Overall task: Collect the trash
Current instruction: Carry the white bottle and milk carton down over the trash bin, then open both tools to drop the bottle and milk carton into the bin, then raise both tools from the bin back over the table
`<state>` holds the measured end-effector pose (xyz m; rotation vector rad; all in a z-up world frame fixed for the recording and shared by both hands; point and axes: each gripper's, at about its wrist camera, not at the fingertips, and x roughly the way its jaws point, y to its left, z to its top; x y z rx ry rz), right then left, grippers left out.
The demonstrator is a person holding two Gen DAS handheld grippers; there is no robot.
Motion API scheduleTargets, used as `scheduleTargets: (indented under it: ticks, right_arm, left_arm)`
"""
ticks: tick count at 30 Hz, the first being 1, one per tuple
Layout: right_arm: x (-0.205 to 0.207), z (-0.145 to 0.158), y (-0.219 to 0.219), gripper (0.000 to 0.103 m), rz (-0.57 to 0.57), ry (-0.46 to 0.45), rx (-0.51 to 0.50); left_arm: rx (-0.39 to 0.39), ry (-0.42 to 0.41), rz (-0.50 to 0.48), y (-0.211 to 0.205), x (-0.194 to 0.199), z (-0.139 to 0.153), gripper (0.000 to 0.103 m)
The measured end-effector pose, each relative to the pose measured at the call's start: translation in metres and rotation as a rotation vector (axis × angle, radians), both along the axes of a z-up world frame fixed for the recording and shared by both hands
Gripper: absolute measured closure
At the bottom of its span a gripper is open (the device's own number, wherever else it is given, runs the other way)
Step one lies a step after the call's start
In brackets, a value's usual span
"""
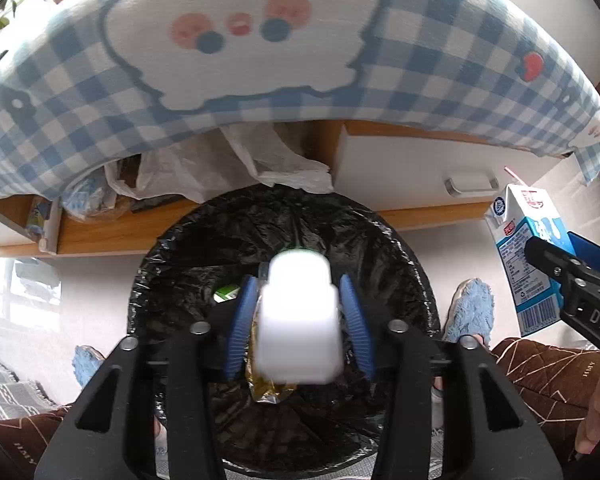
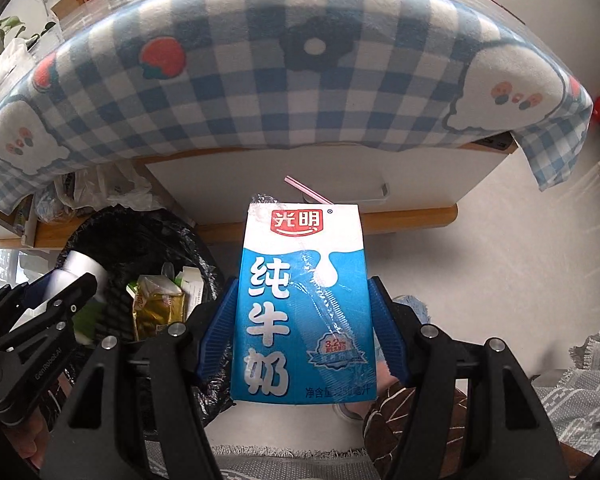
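My left gripper (image 1: 298, 320) is shut on a small white bottle (image 1: 298, 320) and holds it over the mouth of a bin lined with a black bag (image 1: 384, 248). The bin also shows in the right wrist view (image 2: 140, 232), with a gold wrapper (image 2: 156, 304) and a green and white carton inside. My right gripper (image 2: 304, 320) is shut on a blue and white milk carton (image 2: 300, 304) with a pink straw (image 2: 306, 190), held to the right of the bin. That carton shows in the left wrist view (image 1: 528, 256).
A table with a blue checked cloth (image 1: 260, 80) overhangs the bin. Under it stand a white drawer unit (image 1: 420, 168) and a shelf with plastic bags (image 1: 236, 160). Blue slippers (image 1: 472, 312) and brown-trousered legs (image 1: 540, 384) are beside the bin. A grey rug (image 2: 580, 384) lies at right.
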<state>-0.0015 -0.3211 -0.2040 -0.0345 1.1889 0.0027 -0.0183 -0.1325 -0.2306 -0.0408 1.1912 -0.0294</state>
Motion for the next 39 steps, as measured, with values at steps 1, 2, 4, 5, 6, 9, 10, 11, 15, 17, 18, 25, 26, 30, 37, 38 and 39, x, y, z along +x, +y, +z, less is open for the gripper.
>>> scheduleTargets:
  ticks: [1, 2, 4, 5, 6, 9, 10, 11, 15, 17, 18, 25, 26, 30, 37, 38, 39]
  right_arm:
    - [-0.001, 0.002, 0.003, 0.042, 0.006, -0.004, 0.001]
    - [-0.001, 0.005, 0.006, 0.042, 0.012, -0.009, 0.0]
    - [-0.003, 0.012, 0.013, 0.042, 0.022, -0.022, 0.01]
    - [-0.003, 0.016, 0.017, 0.042, 0.032, -0.032, 0.018]
    - [-0.004, 0.02, 0.022, 0.042, 0.042, -0.041, 0.02]
    - [-0.006, 0.029, 0.035, 0.042, 0.057, -0.057, 0.039]
    - [-0.008, 0.031, 0.039, 0.042, 0.061, -0.062, 0.05]
    - [-0.009, 0.034, 0.044, 0.042, 0.067, -0.067, 0.056]
    - [-0.013, 0.042, 0.067, 0.042, 0.106, -0.089, 0.069]
    - [-0.014, 0.043, 0.079, 0.042, 0.119, -0.09, 0.078]
    - [-0.015, 0.043, 0.086, 0.042, 0.127, -0.089, 0.079]
    - [-0.018, 0.036, 0.127, 0.042, 0.183, -0.075, 0.069]
    - [-0.019, 0.033, 0.132, 0.042, 0.185, -0.071, 0.068]
    - [-0.018, 0.017, 0.15, 0.042, 0.195, -0.049, 0.058]
    - [-0.02, -0.008, 0.171, 0.042, 0.193, -0.011, 0.046]
    - [-0.019, -0.011, 0.173, 0.042, 0.196, -0.005, 0.042]
    - [-0.019, -0.014, 0.176, 0.042, 0.199, 0.0, 0.038]
  left_arm:
    - [0.002, -0.005, 0.006, 0.003, 0.0, 0.001, 0.049]
    - [0.007, -0.01, 0.015, 0.006, -0.001, 0.002, 0.038]
    - [0.009, -0.025, 0.036, 0.014, -0.003, 0.009, 0.03]
    - [0.003, -0.029, 0.045, 0.019, -0.004, 0.012, 0.029]
    - [0.001, -0.036, 0.052, 0.024, -0.005, 0.016, 0.028]
    - [0.023, -0.066, 0.064, 0.036, -0.01, 0.027, 0.015]
    - [0.025, -0.076, 0.066, 0.041, -0.012, 0.031, 0.012]
    - [0.024, -0.085, 0.07, 0.046, -0.014, 0.035, 0.009]
    - [0.018, -0.096, 0.085, 0.07, -0.021, 0.043, 0.006]
    - [0.02, -0.099, 0.097, 0.082, -0.022, 0.046, 0.006]
    - [0.02, -0.101, 0.108, 0.089, -0.022, 0.047, 0.006]
    - [0.054, -0.114, 0.125, 0.12, -0.029, 0.048, 0.006]
    - [0.057, -0.118, 0.129, 0.125, -0.03, 0.048, 0.006]
    - [0.057, -0.11, 0.145, 0.145, -0.033, 0.042, 0.006]
    - [0.051, -0.116, 0.162, 0.165, -0.039, 0.03, 0.006]
    - [0.055, -0.117, 0.16, 0.167, -0.039, 0.029, 0.006]
    - [0.059, -0.116, 0.162, 0.169, -0.04, 0.027, 0.006]
